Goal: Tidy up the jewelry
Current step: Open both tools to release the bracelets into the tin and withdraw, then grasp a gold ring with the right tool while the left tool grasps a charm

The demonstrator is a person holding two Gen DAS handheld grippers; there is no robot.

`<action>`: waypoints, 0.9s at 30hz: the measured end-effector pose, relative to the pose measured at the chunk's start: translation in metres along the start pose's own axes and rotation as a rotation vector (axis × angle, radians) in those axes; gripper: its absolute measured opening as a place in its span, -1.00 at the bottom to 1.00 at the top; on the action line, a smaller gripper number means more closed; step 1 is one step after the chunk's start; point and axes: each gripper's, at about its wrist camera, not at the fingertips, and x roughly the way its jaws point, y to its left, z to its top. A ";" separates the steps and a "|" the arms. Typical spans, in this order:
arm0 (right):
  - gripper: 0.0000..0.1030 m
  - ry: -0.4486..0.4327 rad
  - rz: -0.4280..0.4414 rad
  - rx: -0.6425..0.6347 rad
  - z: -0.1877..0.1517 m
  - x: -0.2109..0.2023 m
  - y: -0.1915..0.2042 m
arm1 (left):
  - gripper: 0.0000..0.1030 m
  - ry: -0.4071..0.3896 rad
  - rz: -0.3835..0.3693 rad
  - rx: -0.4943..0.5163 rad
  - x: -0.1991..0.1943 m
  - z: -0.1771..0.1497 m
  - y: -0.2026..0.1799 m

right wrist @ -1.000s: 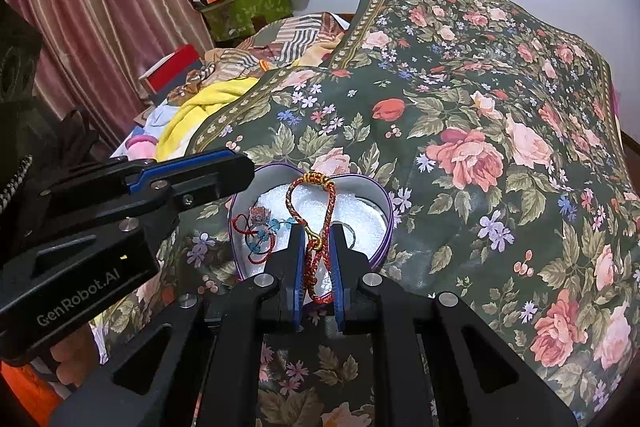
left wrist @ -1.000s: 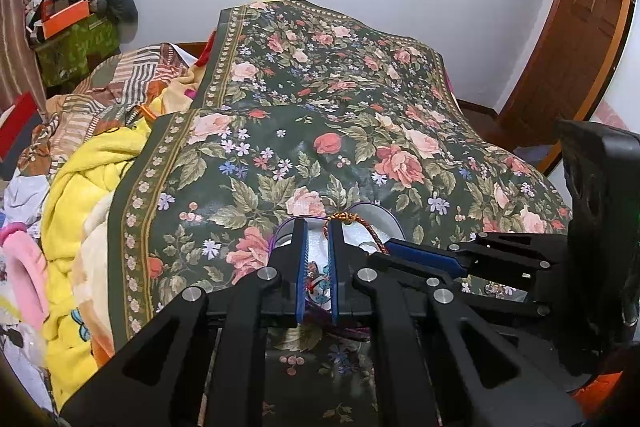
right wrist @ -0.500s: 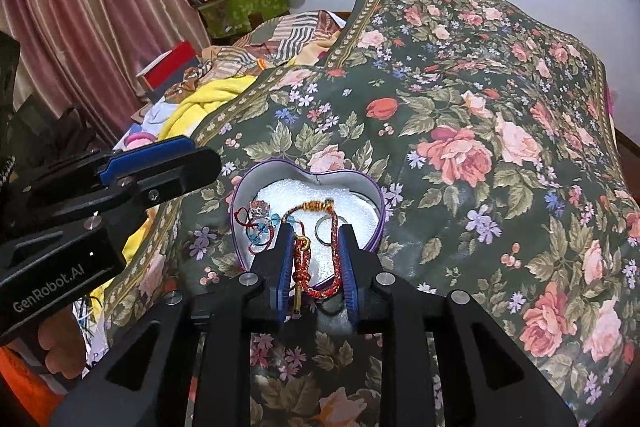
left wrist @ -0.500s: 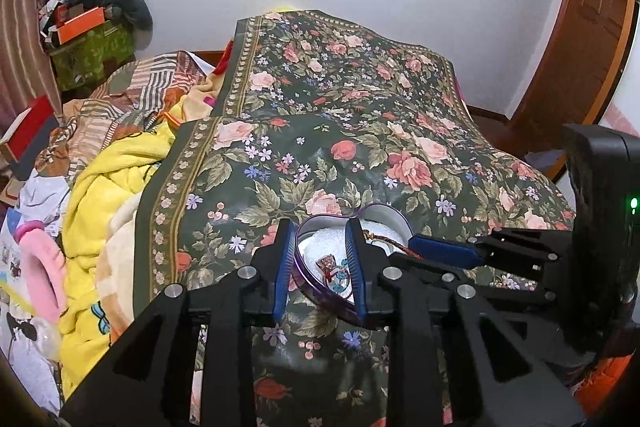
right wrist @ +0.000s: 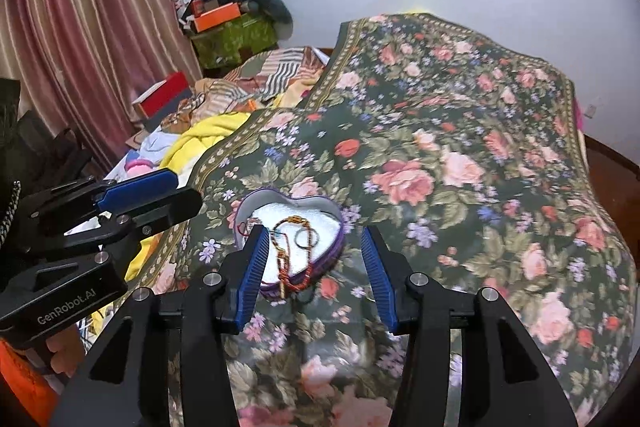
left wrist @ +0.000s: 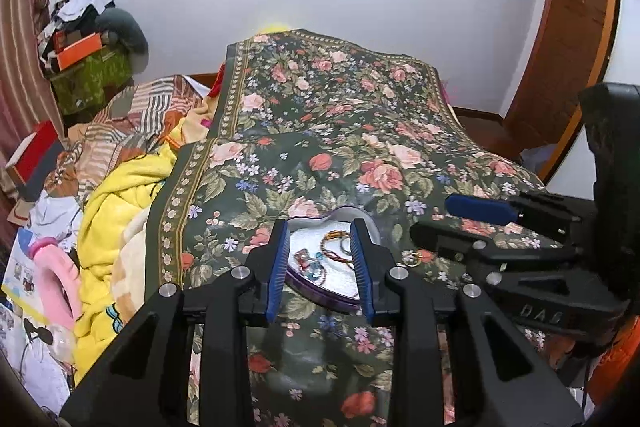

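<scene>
On the floral bedspread (right wrist: pixel 460 155) sits the heart-shaped tin (right wrist: pixel 338 241), white-lined and purple-walled, and the red-and-gold thread bracelet (right wrist: pixel 294 251) lies in it with its lower loop draped over the near rim, so the likeliest slip is that this loop gets snagged or nudged and drags the bracelet out onto the cloth. A thin ring (right wrist: pixel 307 238) lies beside the bracelet on the lining, and a small blue-and-red beaded piece (left wrist: pixel 308 261) rests toward the tin's left side; both are light and could tangle with the thread if anything is pulled. A small gold ring (left wrist: pixel 414 259) lies on the bedspread just outside the tin, easy to lose against the busy flower print or to knock under a fold. The soft bedding also gives the tin poor footing, so a push on its wall may tip it. Right gripper (right wrist: pixel 316 267) hangs above the tin's near edge, jaws spread wide and holding nothing. Left gripper (left wrist: pixel 320 263) points at the tin from the other side, its jaws also parted and empty, framing the tin's interior.
</scene>
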 end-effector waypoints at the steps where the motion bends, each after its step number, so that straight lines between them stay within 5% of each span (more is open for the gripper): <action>1: -0.14 -0.008 -0.006 0.006 -0.001 -0.005 -0.003 | -0.40 -0.004 -0.001 0.007 -0.003 0.000 -0.004; 14: -0.13 -0.028 -0.143 0.085 -0.026 -0.045 -0.063 | -0.16 0.040 -0.059 0.085 0.002 -0.016 -0.054; 27: -0.13 0.108 -0.200 0.157 -0.073 -0.034 -0.110 | -0.15 0.191 -0.150 0.119 0.050 -0.049 -0.096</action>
